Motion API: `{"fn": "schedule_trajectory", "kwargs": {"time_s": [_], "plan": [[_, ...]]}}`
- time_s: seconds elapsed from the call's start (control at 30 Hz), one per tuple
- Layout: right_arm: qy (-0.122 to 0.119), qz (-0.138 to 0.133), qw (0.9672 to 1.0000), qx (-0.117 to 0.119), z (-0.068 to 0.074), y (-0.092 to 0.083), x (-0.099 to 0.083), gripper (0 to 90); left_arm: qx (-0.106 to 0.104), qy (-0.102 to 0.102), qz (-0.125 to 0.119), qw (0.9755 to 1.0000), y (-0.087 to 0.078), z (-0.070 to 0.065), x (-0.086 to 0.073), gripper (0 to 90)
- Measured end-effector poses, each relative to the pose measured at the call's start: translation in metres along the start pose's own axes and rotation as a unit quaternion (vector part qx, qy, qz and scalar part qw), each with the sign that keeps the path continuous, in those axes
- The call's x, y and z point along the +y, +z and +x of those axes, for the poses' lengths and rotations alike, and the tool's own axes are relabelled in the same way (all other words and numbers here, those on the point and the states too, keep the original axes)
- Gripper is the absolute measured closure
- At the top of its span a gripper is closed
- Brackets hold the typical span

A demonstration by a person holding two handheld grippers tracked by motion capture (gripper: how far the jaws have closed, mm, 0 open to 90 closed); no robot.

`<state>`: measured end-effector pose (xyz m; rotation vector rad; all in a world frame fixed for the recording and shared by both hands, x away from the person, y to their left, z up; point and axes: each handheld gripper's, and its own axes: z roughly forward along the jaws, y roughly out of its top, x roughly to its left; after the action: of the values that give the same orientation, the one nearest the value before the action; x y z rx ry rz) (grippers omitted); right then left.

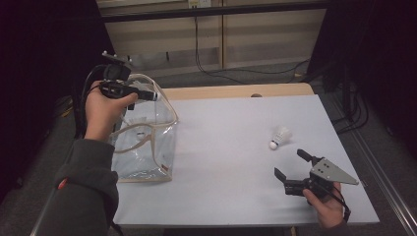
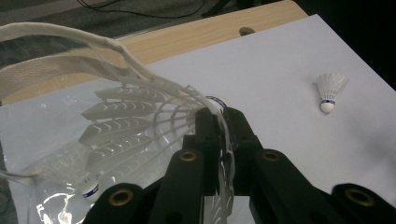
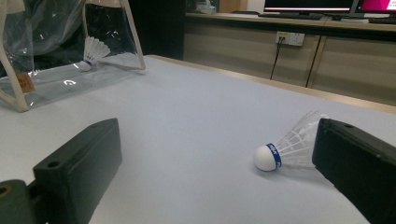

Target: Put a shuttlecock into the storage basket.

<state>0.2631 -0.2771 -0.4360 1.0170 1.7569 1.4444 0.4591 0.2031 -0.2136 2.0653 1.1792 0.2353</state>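
Note:
My left gripper is held over the open top of a clear plastic bag with cream straps, at the table's left. It is shut on the feathers of a white shuttlecock, whose cork with a blue band pokes past the jaws. One more shuttlecock lies inside the bag. A third shuttlecock lies on its side on the white table at the right. My right gripper stands open just short of it, and in the right gripper view that shuttlecock lies beside the right jaw.
The white table sheet lies on a wooden top whose far edge shows. Cables run over the floor behind the table. Dark curtains hang on both sides.

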Motion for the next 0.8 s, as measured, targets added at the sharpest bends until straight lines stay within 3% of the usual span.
{"fn": "schedule_trajectory", "kwargs": {"time_s": [0.8], "plan": [[0.001, -0.005, 1.0000, -0.003, -0.002, -0.002, 0.001, 1.4, 0.031, -0.020, 0.009, 0.9993, 0.002, 0.019, -0.010, 85.8]]}}
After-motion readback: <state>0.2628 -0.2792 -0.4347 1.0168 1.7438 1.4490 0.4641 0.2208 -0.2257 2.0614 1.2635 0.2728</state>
